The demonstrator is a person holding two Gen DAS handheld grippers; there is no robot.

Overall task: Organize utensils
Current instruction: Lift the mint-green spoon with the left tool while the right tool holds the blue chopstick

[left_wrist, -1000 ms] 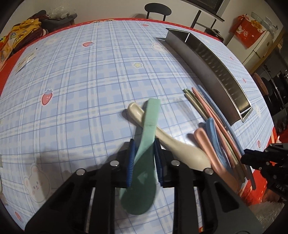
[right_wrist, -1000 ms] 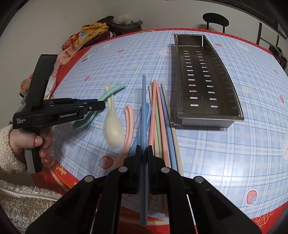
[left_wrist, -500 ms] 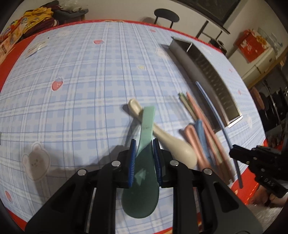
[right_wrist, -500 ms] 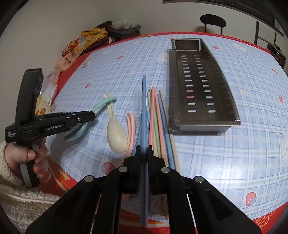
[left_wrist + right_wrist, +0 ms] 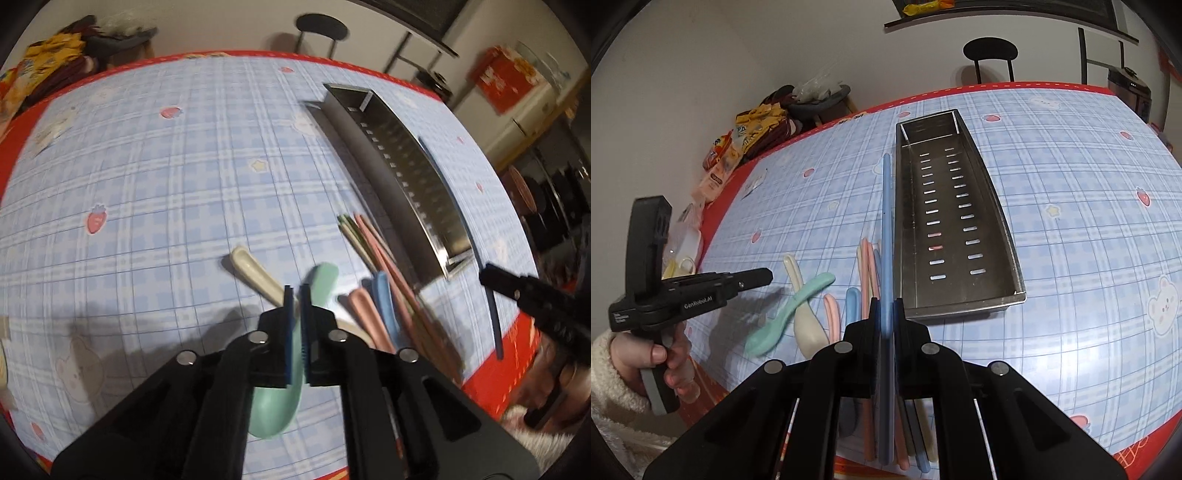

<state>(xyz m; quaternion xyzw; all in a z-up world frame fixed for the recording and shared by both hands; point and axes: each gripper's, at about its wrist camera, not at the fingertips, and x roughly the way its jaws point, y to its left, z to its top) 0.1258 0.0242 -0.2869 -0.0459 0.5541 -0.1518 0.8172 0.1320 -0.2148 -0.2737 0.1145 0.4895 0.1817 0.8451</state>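
Utensils on the move — right gripper (image 5: pixel 885 317) clamps a blue chopstick (image 5: pixel 886 221) beside the steel tray (image 5: pixel 1008 240); left gripper (image 5: pixel 296 302) closing on the green spoon (image 5: pixel 275 410), edge-on — it could twist free.

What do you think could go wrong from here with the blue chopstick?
The right tongs pinch the long blue chopstick at one narrow spot, so it may pivot or slip. Its far tip sits beside the perforated steel tray wall and could snag the rim. Pastel chopsticks near the table edge could get knocked off.
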